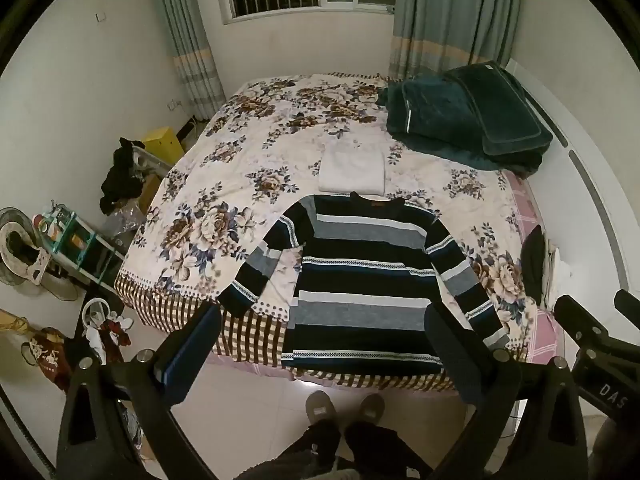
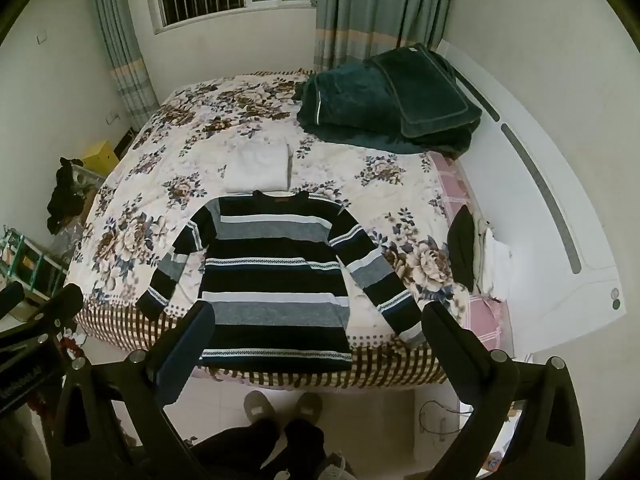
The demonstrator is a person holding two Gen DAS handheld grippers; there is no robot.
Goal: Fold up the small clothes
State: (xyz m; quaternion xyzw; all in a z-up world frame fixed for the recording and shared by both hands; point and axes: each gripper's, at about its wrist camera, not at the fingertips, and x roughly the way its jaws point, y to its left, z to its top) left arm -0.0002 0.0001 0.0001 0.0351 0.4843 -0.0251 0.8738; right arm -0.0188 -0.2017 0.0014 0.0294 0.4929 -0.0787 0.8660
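A navy, grey and white striped sweater (image 1: 360,280) lies flat on the floral bedspread (image 1: 248,152), sleeves spread, hem at the bed's near edge; it also shows in the right wrist view (image 2: 276,280). A folded white garment (image 1: 352,170) lies just beyond its collar, also seen in the right wrist view (image 2: 258,172). My left gripper (image 1: 320,344) is open and empty, held above the hem. My right gripper (image 2: 316,340) is open and empty, also above the hem.
A dark green folded blanket (image 1: 468,120) sits at the bed's far right. A small pile of clothes (image 2: 476,252) lies at the right edge. Shelves and clutter (image 1: 80,240) stand on the floor to the left. The person's slippered feet (image 1: 344,404) are at the bed's foot.
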